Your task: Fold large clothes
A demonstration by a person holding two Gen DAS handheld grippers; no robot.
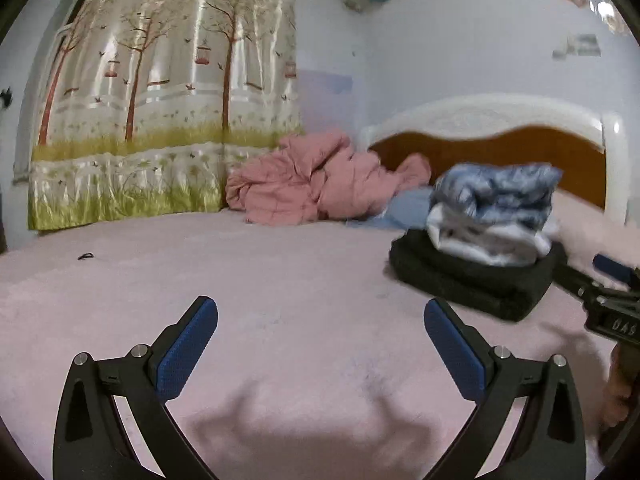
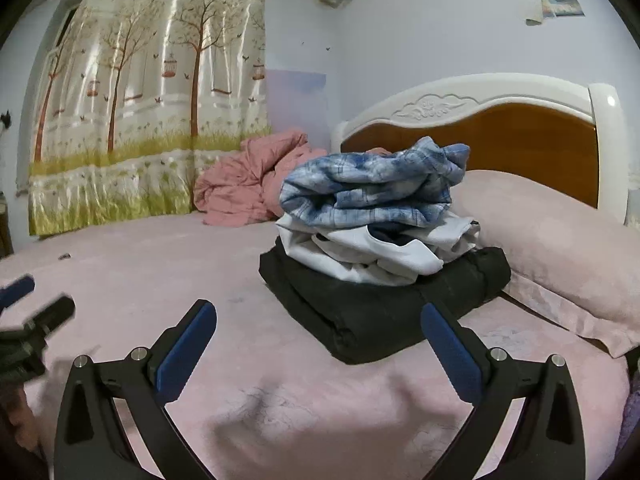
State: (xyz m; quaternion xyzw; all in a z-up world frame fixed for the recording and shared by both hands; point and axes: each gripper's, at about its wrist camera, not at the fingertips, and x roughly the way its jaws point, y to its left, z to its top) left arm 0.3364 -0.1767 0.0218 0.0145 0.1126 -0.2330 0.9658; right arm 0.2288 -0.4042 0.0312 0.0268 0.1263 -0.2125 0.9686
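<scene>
Status: a stack of clothes [image 2: 380, 256] sits on the bed [image 2: 160, 280], toward the headboard [image 2: 500, 120] and just beside the pillow [image 2: 560, 240].

Count in the stack: three pieces.
- bottom: one black garment [image 2: 380, 312], folded flat and square
- middle: one white garment [image 2: 380, 252], folded roughly, edges loose
- top: one blue-and-white patterned garment [image 2: 372, 188], bunched rather than flat; may need redoing

Judged from this, most of the folding looks done; no unfolded garment lies spread on the open part of the bed in either view.

Possible remainder: one pink heap [image 1: 320, 180] crumpled at the far side of the bed by the curtain [image 1: 160, 100]. Cannot tell whether it is a quilt or clothing. A bit of blue cloth [image 1: 404, 208] shows behind it in the left view; what it is, unclear.

Tongs: two.
- left tongs [image 1: 320, 344]: blue pads wide apart, nothing between them, above bare bedding
- right tongs [image 2: 320, 344]: wide apart, empty, pointed at the near corner of the black garment, not touching it

Other counts: one pillow, one headboard, one curtain, one small dark object [image 1: 85, 256] on the bed near the curtain, too small to identify.
</scene>
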